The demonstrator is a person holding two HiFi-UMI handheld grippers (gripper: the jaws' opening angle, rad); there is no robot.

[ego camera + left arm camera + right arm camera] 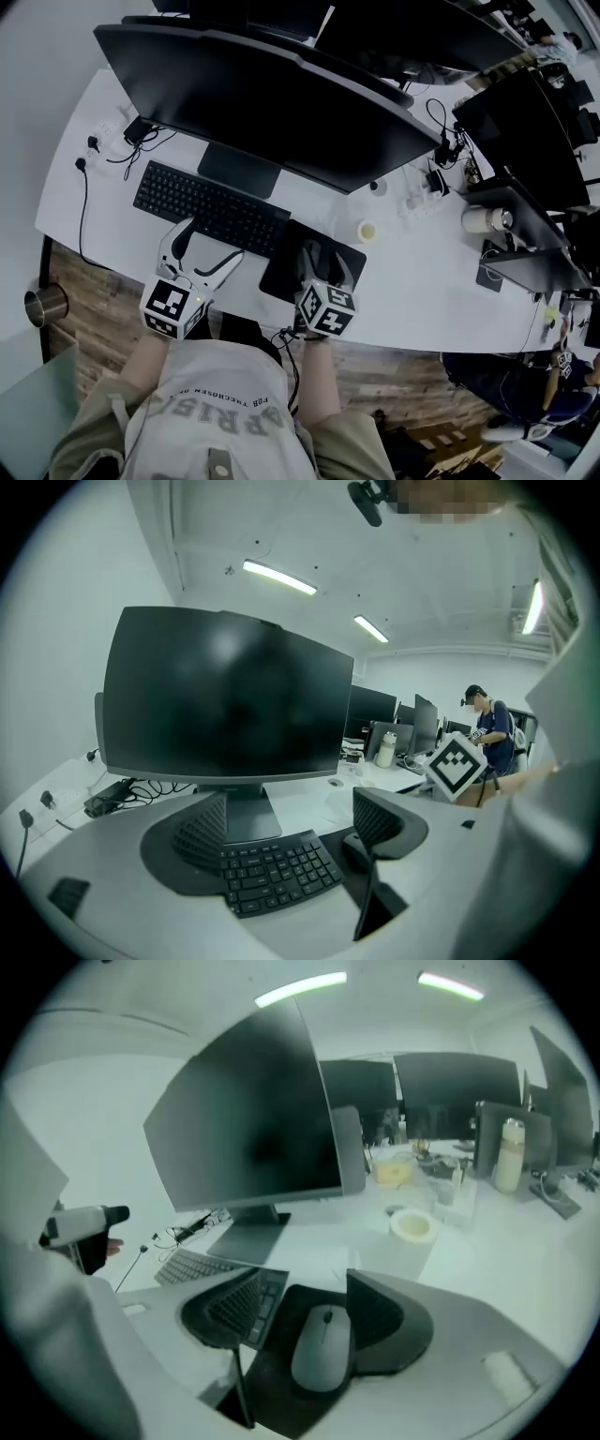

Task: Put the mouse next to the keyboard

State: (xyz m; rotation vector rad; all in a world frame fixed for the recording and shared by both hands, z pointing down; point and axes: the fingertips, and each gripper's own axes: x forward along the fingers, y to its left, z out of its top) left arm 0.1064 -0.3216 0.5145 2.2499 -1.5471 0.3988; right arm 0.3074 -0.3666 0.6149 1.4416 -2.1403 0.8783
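Left tongs (289,829) wide apart, black keyboard (277,874) in view between them, dark monitor (225,696) just behind.

left hand-held gripper (211,242), right (324,257): jaws apart

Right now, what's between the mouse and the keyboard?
Only a bare strip of mouse pad, seen in the right gripper view. The mouse lies on it, apart from the keyboard, between the open jaws of the right gripper.
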